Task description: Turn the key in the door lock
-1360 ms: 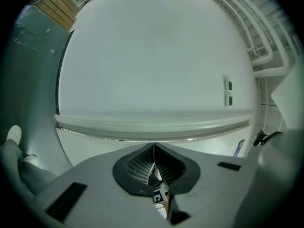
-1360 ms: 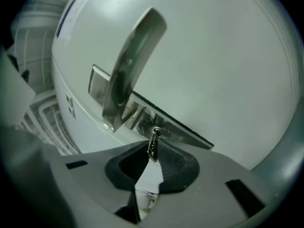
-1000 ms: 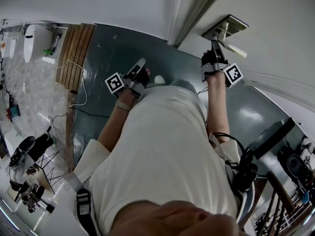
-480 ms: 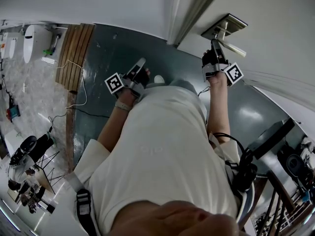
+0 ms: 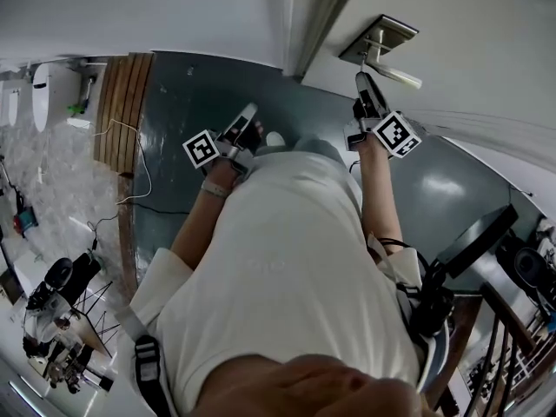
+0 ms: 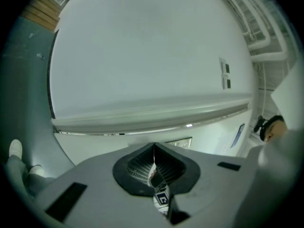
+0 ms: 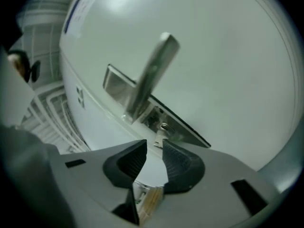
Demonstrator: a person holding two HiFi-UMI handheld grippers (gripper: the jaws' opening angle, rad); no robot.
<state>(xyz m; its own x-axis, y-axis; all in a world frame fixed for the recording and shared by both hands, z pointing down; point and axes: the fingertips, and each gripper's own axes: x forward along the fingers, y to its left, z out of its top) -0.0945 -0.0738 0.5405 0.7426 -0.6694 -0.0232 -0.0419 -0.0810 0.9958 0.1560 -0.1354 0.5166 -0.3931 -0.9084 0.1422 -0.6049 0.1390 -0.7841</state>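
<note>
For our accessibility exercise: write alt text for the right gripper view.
The right tongs have just opened, nothing between them, their tips just short of a small key in the lock beside a metal lever handle on a white door.

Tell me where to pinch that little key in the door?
Pinch the key by its flat head, the bit sticking out of the lock plate near the door handle. Come straight at the door and squeeze its two flat faces; the head looks thin, so its edges would likely slip.
</note>
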